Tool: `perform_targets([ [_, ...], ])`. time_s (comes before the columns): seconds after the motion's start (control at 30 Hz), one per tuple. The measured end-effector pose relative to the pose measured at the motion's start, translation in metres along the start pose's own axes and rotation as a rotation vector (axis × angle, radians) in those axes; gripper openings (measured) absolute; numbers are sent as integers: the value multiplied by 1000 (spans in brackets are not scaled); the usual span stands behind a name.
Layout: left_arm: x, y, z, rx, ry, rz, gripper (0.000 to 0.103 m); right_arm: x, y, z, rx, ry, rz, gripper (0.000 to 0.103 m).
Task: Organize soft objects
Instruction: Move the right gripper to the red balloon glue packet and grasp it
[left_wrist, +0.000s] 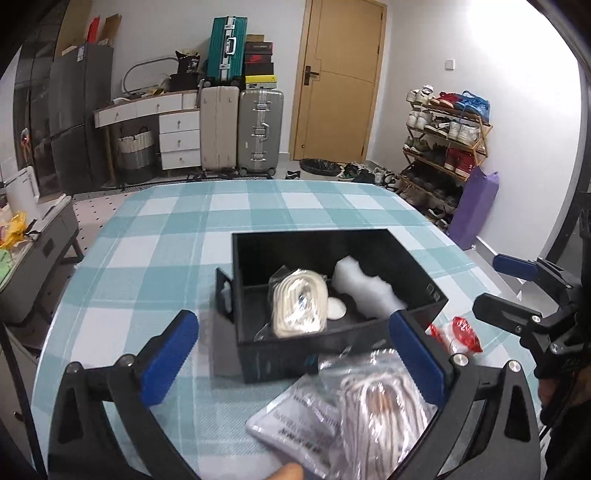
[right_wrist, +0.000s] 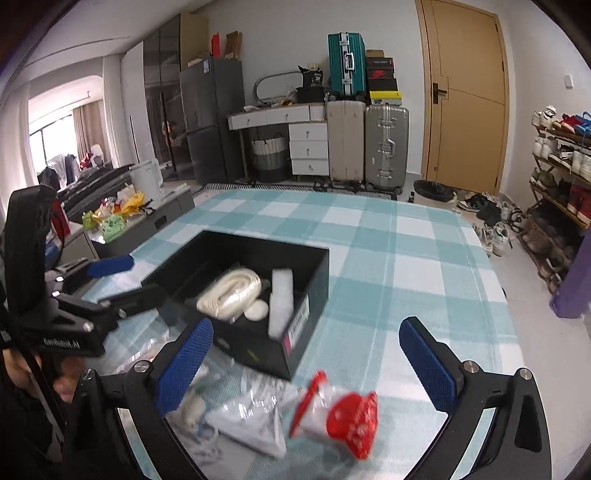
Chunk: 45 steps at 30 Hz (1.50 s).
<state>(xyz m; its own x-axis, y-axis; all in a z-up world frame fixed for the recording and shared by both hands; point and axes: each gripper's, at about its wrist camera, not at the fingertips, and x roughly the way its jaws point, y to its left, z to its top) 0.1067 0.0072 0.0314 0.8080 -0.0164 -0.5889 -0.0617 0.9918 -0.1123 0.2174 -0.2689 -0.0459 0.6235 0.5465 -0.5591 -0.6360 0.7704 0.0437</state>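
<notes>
**Inspector:** Checked teal-and-white tablecloth (left_wrist: 155, 236) under everything. Grippers?

**Assistant:** Left gripper (left_wrist: 295, 362) wide, gripping nothing; crinkly clear bag of coiled white cord (left_wrist: 373, 410) lies between its blue pads. Right gripper (right_wrist: 306, 365) wide, empty, over a red-and-clear plastic packet (right_wrist: 340, 417).

**Inspector:** Step?

**Assistant:** Likely picking next. Rigid black rectangular box (left_wrist: 258, 254) just beyond already holds cord and white foam (left_wrist: 364, 290).

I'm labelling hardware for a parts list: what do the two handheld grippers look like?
Both look alike: black frames with forked arms and silver screw heads, each finger faced with a blue textured pad. The left gripper and right gripper share this build. In the right wrist view, the left gripper's body carries white lettering, partly blurred, and a thin dark cable runs beside its handle. No sleeve is clearly visible.
</notes>
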Motion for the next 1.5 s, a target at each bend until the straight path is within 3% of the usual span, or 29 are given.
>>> perform_targets([
  [0.4,-13,-2,-16,4,11,34,103,-5,2,-16,-64,81,-8,103],
  [0.7,-12,-10,-27,14,32,16,103,7,-11,-27,-69,163,-36,103],
  [1.5,-11,-9,-31,2,47,11,103,53,-34,-50,-1,304,-120,103],
])
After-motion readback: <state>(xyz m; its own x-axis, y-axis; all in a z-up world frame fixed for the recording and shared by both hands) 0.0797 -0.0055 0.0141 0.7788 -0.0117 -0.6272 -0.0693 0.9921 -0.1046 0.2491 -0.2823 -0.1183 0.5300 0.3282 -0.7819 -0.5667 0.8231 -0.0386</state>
